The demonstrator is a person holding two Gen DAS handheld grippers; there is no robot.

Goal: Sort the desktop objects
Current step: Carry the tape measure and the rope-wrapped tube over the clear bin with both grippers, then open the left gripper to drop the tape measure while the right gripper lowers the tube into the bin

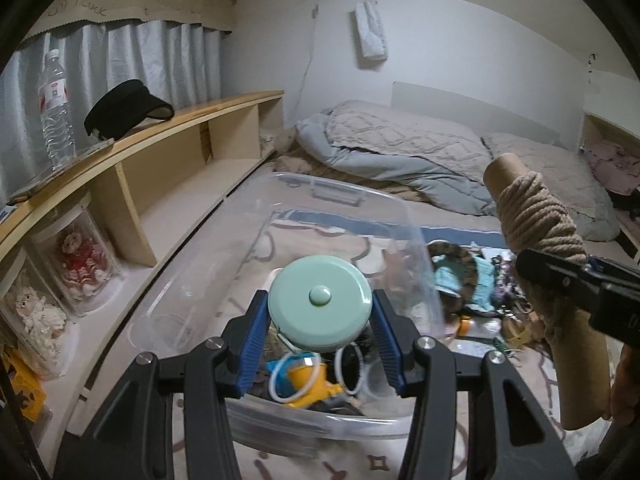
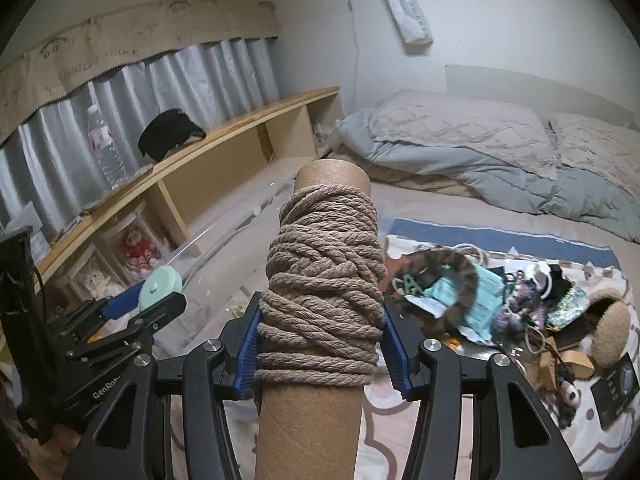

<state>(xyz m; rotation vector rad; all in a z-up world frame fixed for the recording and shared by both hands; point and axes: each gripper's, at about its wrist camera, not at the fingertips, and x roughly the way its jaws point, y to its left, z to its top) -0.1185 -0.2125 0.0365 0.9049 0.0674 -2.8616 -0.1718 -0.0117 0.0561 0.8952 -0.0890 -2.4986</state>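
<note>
Item 1: left gripper [image 1: 320, 320]. Jaws clamped on a round mint-green tape measure [image 1: 319, 299], gripped across its rim with the button face toward the camera. It hangs above the near end of a clear plastic bin [image 1: 352, 196] that rests on the bed [image 1: 200, 208].

Item 2: right gripper [image 2: 320, 340]. Jaws clamped on a cardboard tube wound with tan rope [image 2: 324, 280], pads bearing on the rope coils, not the bare card. The tube stands roughly upright, held above the bed to the right of the bin and apart from it.

Item 3: bin contents. A yellow and blue toy [image 1: 308, 380] and white rings [image 1: 352, 368] lie at the near end; the far end looks bare.

Item 4: unsorted pile [image 2: 500, 300] on the bed, right of the bin: packets, cords, a furry brown ring, a tan round pouch.

Step in hand, as judged: placing the tape measure into the bin.

Handling notes:
- Lower the tape measure well inside the walls before parting the jaws; a release from height may bounce it on the hard plastic.
- Aim for bare floor beyond the toy and rings so it settles flat.
- The smooth rim may slip if the grip slackens early.
- Keep the tube clear of the bin's right wall until the left gripper leaves; the 2 grippers are near each other.
- The tube is long; it probably needs laying along the bin's length.
</note>
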